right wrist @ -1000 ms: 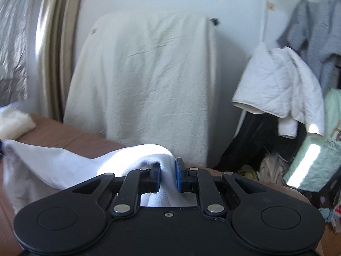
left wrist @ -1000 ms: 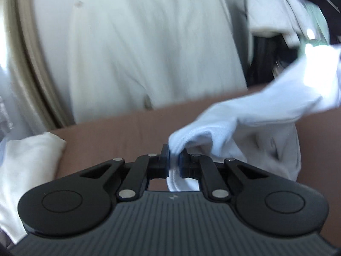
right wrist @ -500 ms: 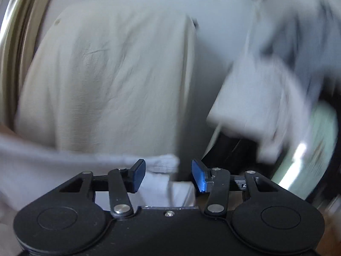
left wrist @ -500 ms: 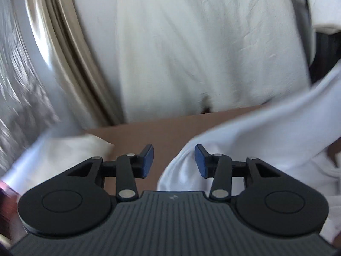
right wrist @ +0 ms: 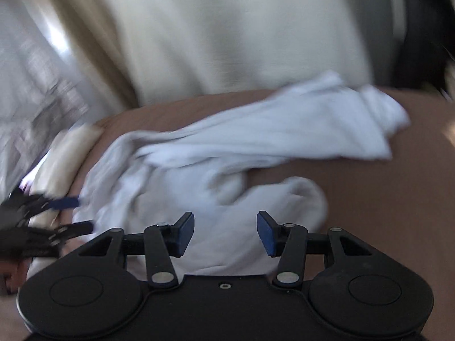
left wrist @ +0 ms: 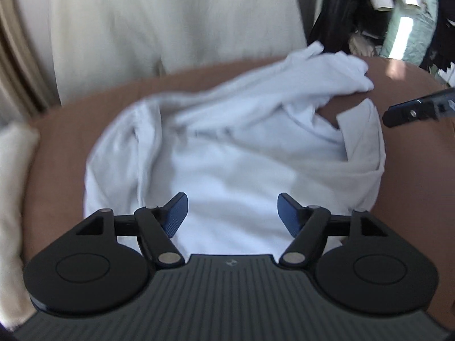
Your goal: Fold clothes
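A crumpled white garment (left wrist: 227, 147) (right wrist: 256, 130) lies loose on the brown surface (left wrist: 412, 199) (right wrist: 384, 199). In the left wrist view my left gripper (left wrist: 231, 210) hangs just above the garment's near part, its jaws opening wide, with nothing pinched between the blue pads. My right gripper (right wrist: 226, 227) is open over the garment's near edge, also gripping nothing. One finger of the right gripper (left wrist: 418, 110) shows at the right edge of the left wrist view. The left gripper (right wrist: 42, 218) appears blurred at the left of the right wrist view.
A cream folded cloth (left wrist: 14, 184) (right wrist: 65, 153) lies at the left end of the brown surface. Behind it hangs a large cream sheet (left wrist: 170, 28) (right wrist: 227, 28). Clothes (left wrist: 398, 14) hang at the back right.
Both grippers were shut on the white garment and have let it go and opened. The garment has dropped onto the brown surface. Both cameras have tipped downward toward it.
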Demonstrator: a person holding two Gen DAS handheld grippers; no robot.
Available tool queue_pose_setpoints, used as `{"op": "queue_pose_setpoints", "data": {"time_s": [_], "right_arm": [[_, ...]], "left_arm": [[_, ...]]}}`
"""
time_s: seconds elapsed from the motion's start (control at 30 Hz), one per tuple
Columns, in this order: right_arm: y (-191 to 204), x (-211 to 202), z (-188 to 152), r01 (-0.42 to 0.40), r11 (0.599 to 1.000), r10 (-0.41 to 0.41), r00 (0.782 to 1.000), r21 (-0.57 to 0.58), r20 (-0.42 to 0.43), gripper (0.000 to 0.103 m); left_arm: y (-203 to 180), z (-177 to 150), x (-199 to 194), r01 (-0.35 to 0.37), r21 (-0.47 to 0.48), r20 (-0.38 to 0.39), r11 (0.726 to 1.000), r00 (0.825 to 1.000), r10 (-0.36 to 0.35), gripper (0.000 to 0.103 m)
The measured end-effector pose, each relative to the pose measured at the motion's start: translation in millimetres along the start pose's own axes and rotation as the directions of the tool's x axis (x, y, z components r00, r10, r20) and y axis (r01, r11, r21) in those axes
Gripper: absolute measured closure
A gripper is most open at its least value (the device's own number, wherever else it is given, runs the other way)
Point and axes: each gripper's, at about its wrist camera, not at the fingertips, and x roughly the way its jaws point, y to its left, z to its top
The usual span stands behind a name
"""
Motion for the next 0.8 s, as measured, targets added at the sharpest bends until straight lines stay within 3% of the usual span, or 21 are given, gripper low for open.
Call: {"op": "queue_pose_setpoints", "data": {"time_s": [0.13,0.17,0.23,0.27,0.3,0.4,0.5,0.6,0.67,0.7,0.73,0.8], "right_arm": [[39,2,-13,-0.129,0.969,0.122,0.991,-0.21,-0.047,0.047],[53,5,-21,-0.099,0.935,0.088,0.995,-0.34,-0.046,0.047],[77,11,-40,-0.028,0.827,0.013,0.999,-0.561,-0.03,0.046],[85,18,-49,-0.016,0.779,-0.015,0.999,-0.627,-0.044,0.046],[90,26,-54,-0.023,0.758,-0.038,0.996,-0.651,-0.08,0.046],[96,52,-54,0.007,0.779,-0.138,0.977,-0.627,-0.16,0.045],[99,56,-47,0.064,0.798,-0.167,0.979,-0.599,-0.119,0.043],[99,60,-41,0.017,0.812,-0.112,0.986,-0.584,-0.127,0.043],[108,69,-52,-0.001,0.738,-0.106,0.988,-0.675,-0.116,0.049],[112,74,-57,0.005,0.703,-0.115,0.988,-0.711,-0.107,0.08],[113,77,-58,0.002,0.698,-0.126,0.985,-0.716,-0.119,0.09],[118,72,-55,0.018,0.696,-0.131,0.986,-0.718,-0.102,0.09]], "left_arm": [[25,-19,-3,0.138,-0.23,-0.07,0.963,0.985,-0.158,0.04],[28,-23,-4,0.166,-0.262,-0.082,0.951,0.978,-0.193,0.04],[27,-32,-7,0.164,-0.238,-0.102,0.957,0.976,-0.192,0.039],[25,-37,-8,0.162,-0.215,-0.115,0.963,0.975,-0.189,0.039],[25,-42,-7,0.167,-0.203,-0.126,0.965,0.973,-0.195,0.039],[28,-53,-2,0.238,-0.221,-0.119,0.946,0.956,-0.268,0.036],[30,-62,8,0.26,-0.259,-0.127,0.93,0.946,-0.299,0.037],[21,-65,9,0.245,-0.269,-0.137,0.931,0.947,-0.289,0.054],[2,-64,7,0.252,-0.168,-0.136,0.953,0.952,-0.276,0.074],[-7,-63,4,0.241,-0.102,-0.134,0.965,0.958,-0.253,0.079],[-15,-64,2,0.226,-0.042,-0.129,0.973,0.965,-0.229,0.083],[-27,-64,-2,0.192,0.06,-0.113,0.98,0.976,-0.185,0.085]]}}
